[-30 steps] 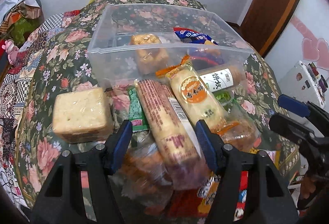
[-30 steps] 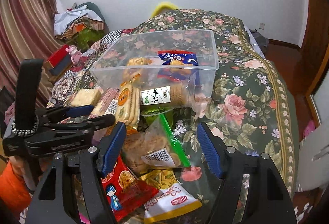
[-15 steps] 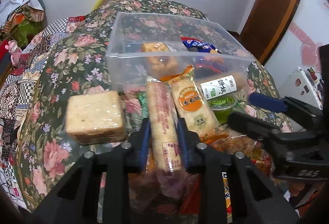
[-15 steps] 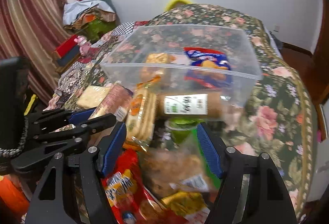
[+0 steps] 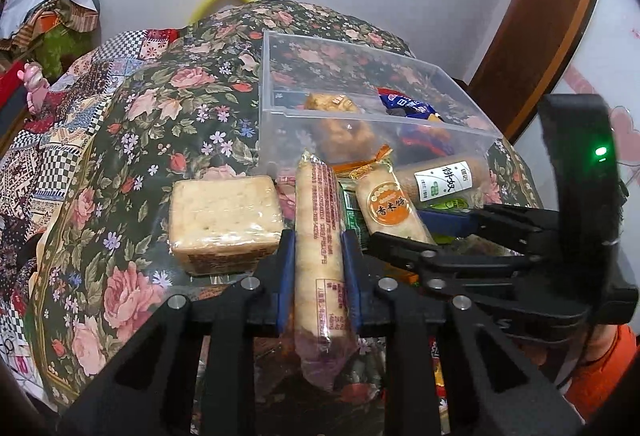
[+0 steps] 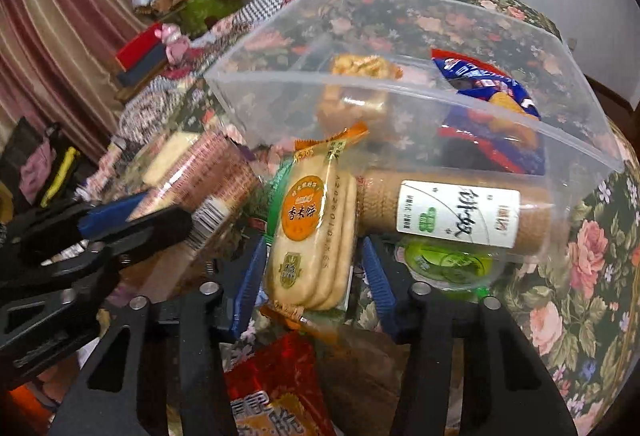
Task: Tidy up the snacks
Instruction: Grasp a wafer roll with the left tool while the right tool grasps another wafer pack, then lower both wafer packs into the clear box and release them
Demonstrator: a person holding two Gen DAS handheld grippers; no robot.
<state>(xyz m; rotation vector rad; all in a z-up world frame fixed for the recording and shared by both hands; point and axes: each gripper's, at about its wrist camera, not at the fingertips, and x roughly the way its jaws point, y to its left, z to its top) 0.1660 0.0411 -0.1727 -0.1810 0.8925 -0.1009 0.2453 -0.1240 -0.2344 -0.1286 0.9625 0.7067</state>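
My left gripper [image 5: 318,256] is shut on a long pink-printed biscuit roll [image 5: 320,236], which also shows in the right wrist view [image 6: 192,176]. My right gripper [image 6: 314,272] is open, its jaws standing either side of a rice cracker pack with an orange label [image 6: 312,232], not clamped on it; the pack also shows in the left wrist view [image 5: 390,206]. Behind them stands a clear plastic bin [image 6: 400,92] holding a golden pastry pack [image 6: 360,76] and a blue-red chip bag [image 6: 492,96]. A brown biscuit tube with a white label [image 6: 460,216] lies against the bin.
A square cracker block [image 5: 224,216] lies left of the roll. A green jelly cup [image 6: 448,264] and red snack bags [image 6: 276,388] lie near my right gripper. The flowered tablecloth [image 5: 140,124] covers the round table. A wooden door [image 5: 540,36] stands at right.
My left gripper closed on the biscuit roll and lifted it a little. My right gripper moved forward from the green-edged bag to around the rice cracker pack and narrowed its jaws.
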